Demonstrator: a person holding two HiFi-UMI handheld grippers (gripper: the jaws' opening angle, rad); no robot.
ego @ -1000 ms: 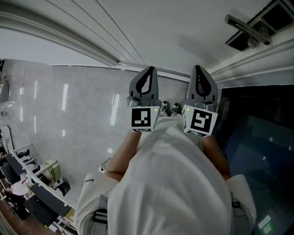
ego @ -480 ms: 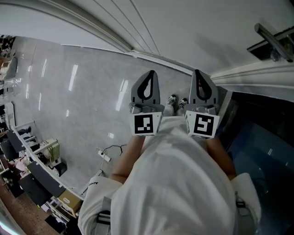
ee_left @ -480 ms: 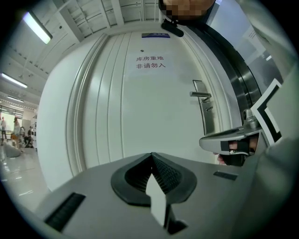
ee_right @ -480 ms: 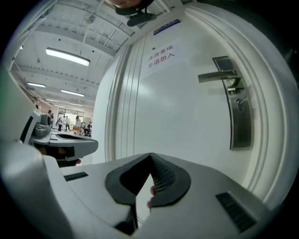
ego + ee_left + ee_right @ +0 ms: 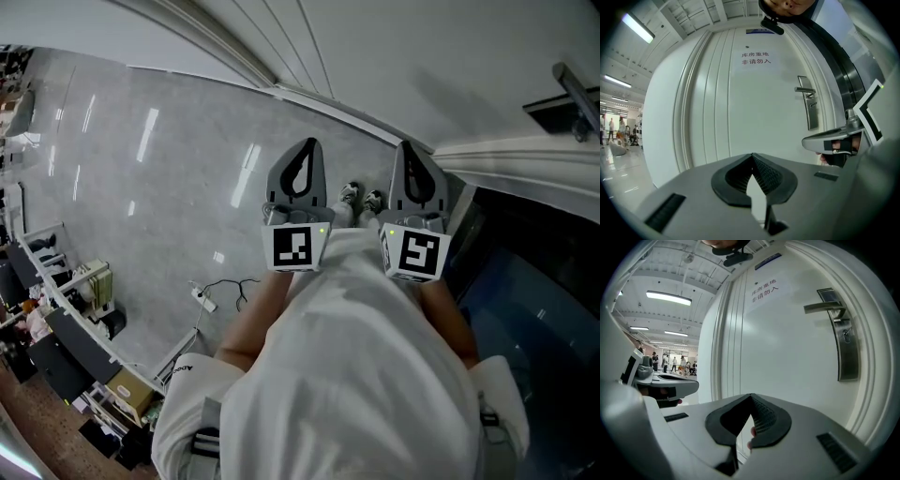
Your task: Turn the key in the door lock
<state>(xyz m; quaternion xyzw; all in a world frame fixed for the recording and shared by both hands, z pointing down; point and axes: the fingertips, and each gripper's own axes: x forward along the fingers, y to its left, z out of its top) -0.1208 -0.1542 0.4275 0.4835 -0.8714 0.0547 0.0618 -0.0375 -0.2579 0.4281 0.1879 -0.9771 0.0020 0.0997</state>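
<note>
left gripper (image 5: pixel 752 157): jaws together, empty | right gripper (image 5: pixel 751 397): jaws together, empty, the nearer one | door lock (image 5: pixel 845 335): up-right of right gripper, well apart, on upright plate (image 5: pixel 848 359) under handle (image 5: pixel 824 308) | key: too small to tell

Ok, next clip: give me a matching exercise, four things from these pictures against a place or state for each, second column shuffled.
1. door handle
2. printed sign
3. right tongs
4. cable

a. lying on the grey floor
b. shut, nothing between them
c. high on the white door
d. sticking out level from a metal plate

Pairs: 1-d, 2-c, 3-b, 4-a.
</note>
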